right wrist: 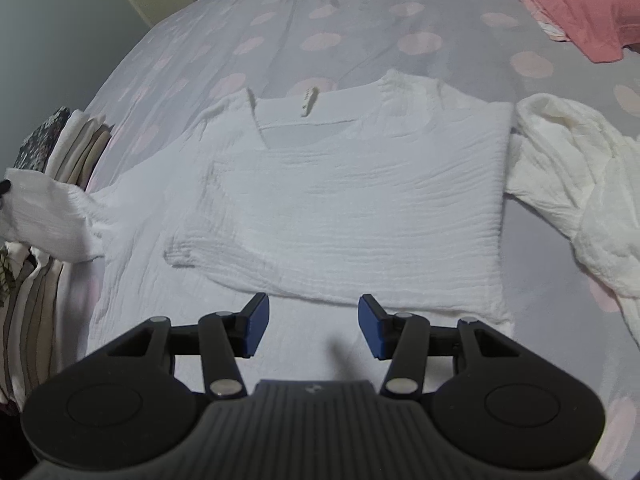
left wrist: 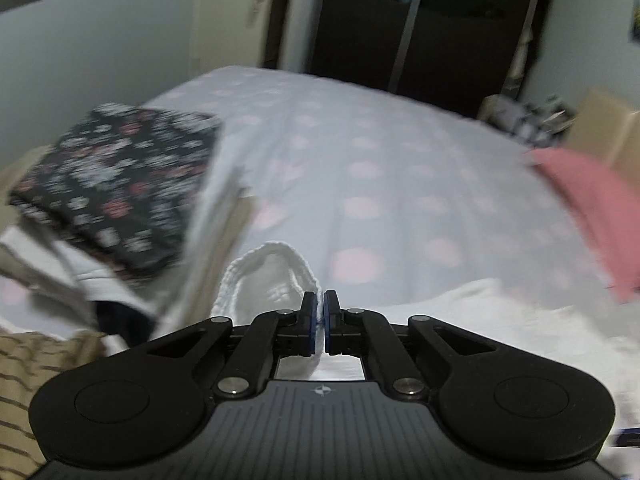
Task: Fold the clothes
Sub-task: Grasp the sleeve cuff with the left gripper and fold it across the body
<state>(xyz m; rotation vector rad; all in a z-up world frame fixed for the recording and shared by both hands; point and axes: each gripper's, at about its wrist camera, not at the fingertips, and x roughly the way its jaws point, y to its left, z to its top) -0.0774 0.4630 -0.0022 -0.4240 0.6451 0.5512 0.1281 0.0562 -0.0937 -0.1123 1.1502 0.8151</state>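
Right wrist: white blouse [right wrist: 340,200] neckline-away.

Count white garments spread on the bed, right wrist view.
2. A white top lies flat mid-bed, its left sleeve lifted by the left gripper. A second white garment lies crumpled to its right. The stack at left may hide more.

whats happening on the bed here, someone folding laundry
Yes. A person with a gripper in each hand is folding a white blouse spread flat on the dotted bedsheet. The left gripper is shut on the blouse's sleeve cuff, lifted off to the side. The right gripper hovers open over the lower hem, holding nothing. One side already looks folded inward. A stack of folded clothes sits at the left, and another white garment lies to the right.
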